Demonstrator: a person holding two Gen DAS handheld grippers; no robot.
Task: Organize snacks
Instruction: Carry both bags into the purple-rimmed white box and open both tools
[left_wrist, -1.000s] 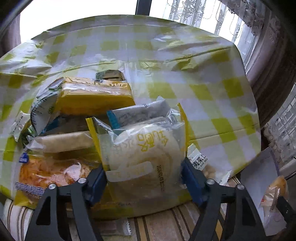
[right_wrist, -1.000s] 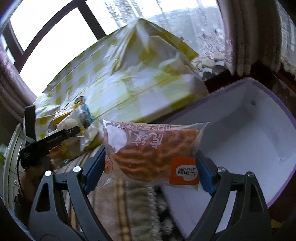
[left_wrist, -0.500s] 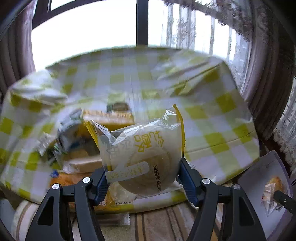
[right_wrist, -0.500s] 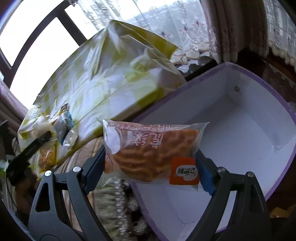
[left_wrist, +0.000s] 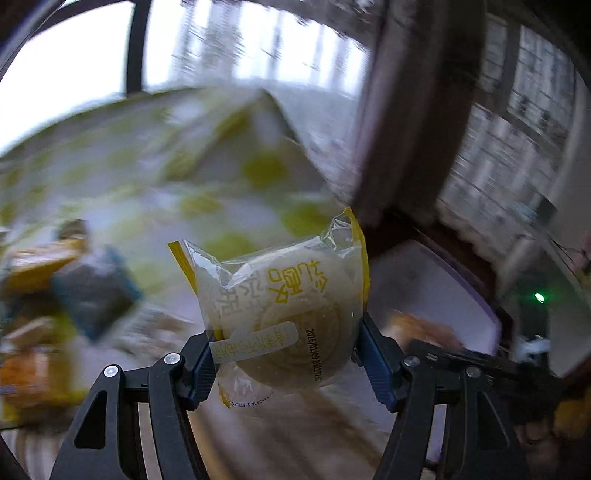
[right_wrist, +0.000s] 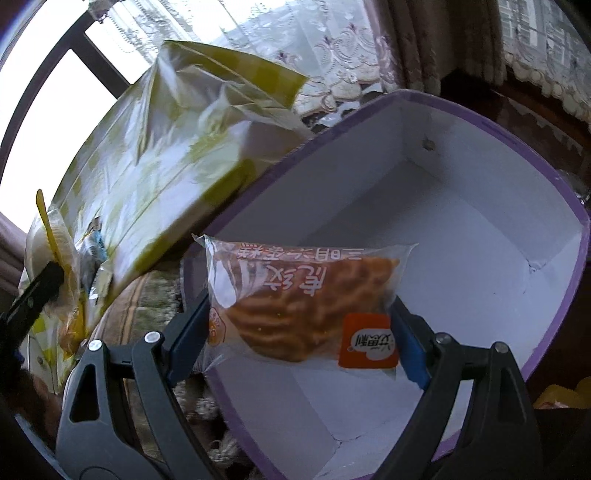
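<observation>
My left gripper (left_wrist: 286, 360) is shut on a clear, yellow-edged packet with a pale round pastry (left_wrist: 280, 314) and holds it in the air. My right gripper (right_wrist: 295, 332) is shut on a clear packet with a brown striped cake (right_wrist: 306, 306) and an orange label, held over the open white box with a purple rim (right_wrist: 480, 206). That box (left_wrist: 436, 291) also shows in the left wrist view, low right, with the right gripper and its packet over it. The left gripper with its packet (right_wrist: 44, 254) shows at the left edge of the right wrist view.
A large green-and-white checked bag (right_wrist: 177, 147) lies left of the box, with a blurred pile of snack packets (left_wrist: 48, 295) in front of it. Windows and lace curtains (right_wrist: 332, 55) stand behind. A striped cloth (right_wrist: 140, 299) covers the surface.
My left gripper has lifted the pastry packet off the pile and swung right toward the box. My right gripper has carried the cake packet further over the open box.
</observation>
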